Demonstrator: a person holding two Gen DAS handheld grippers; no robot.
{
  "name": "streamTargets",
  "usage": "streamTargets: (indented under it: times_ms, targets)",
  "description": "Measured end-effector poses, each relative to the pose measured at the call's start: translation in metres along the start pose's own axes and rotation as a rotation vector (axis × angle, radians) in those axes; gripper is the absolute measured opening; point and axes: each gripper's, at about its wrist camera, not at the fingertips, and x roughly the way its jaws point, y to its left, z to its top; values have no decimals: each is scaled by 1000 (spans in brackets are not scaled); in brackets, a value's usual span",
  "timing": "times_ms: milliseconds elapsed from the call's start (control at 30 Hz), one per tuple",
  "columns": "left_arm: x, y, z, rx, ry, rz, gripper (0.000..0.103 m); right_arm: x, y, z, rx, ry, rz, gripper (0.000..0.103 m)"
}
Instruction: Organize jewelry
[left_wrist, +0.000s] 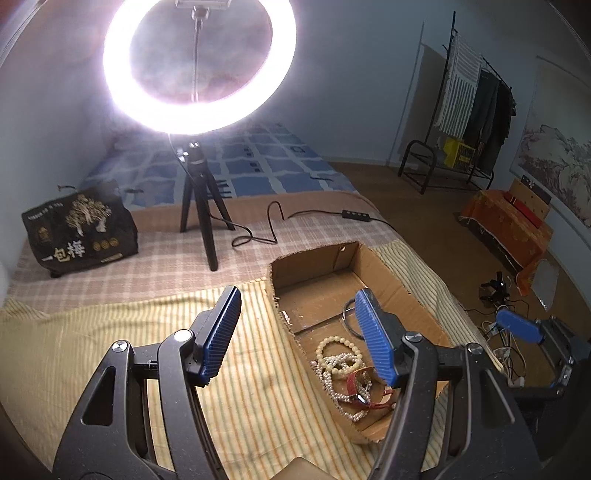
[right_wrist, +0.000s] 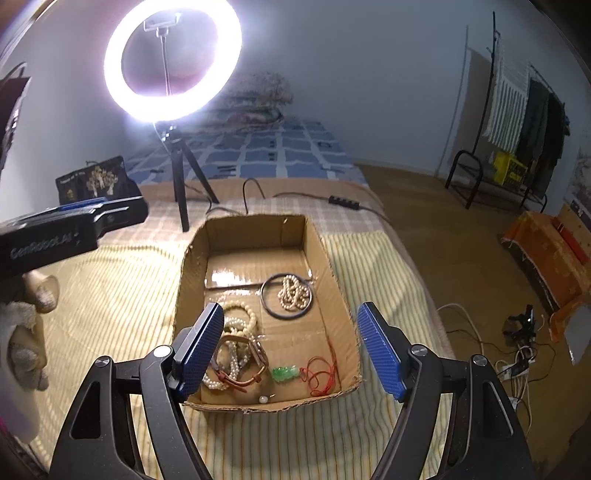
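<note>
While both grippers hang wide open and empty, the jewelry lies in a shallow brown cardboard box (right_wrist: 334, 280) on the yellow striped blanket (right_wrist: 110, 295).
Left wrist view: the left gripper (left_wrist: 299, 336) straddles the box's left wall, its right finger hiding part of the red-strapped wristwatch (left_wrist: 360, 391) and pearl strands (left_wrist: 338, 363). Right wrist view: the right gripper (right_wrist: 291, 352) frames the near end, revealing a green jade pendant on red cord (right_wrist: 285, 373), a black bangle (right_wrist: 287, 295) ringing a pearl bundle mid-box, and a glaring ring light on a black tripod (right_wrist: 173, 61) beyond.
</note>
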Motion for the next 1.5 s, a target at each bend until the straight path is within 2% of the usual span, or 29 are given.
streamTargets:
  times_ms: [67,167,367,467,700,833,1000,1200,1500]
  targets:
    - [-12,1,-1,12,-18,8,66,-7,2,3,5,-19,-12,76]
    - [-29,5,-2,22,-49,21,75,-17,2,5,18,-42,-21,80]
    - [-61,7,-7,57,-90,35,79,-37,6,3,22,-76,-31,80]
    - [-74,8,-14,62,-101,34,84,-47,9,1,18,-90,-36,80]
    - [-98,13,-29,74,-96,44,85,-61,13,-4,14,-112,-47,82]
    - [-107,13,-35,74,-99,44,86,-66,9,-6,41,-118,-49,82]
    - [-118,9,-42,93,-114,50,98,-75,3,-9,70,-132,-52,82]
    - [-124,0,-46,120,-114,70,103,-79,1,-11,75,-135,-50,83]
    - [-123,-8,-54,148,-101,103,103,-79,2,-15,51,-147,-73,84]
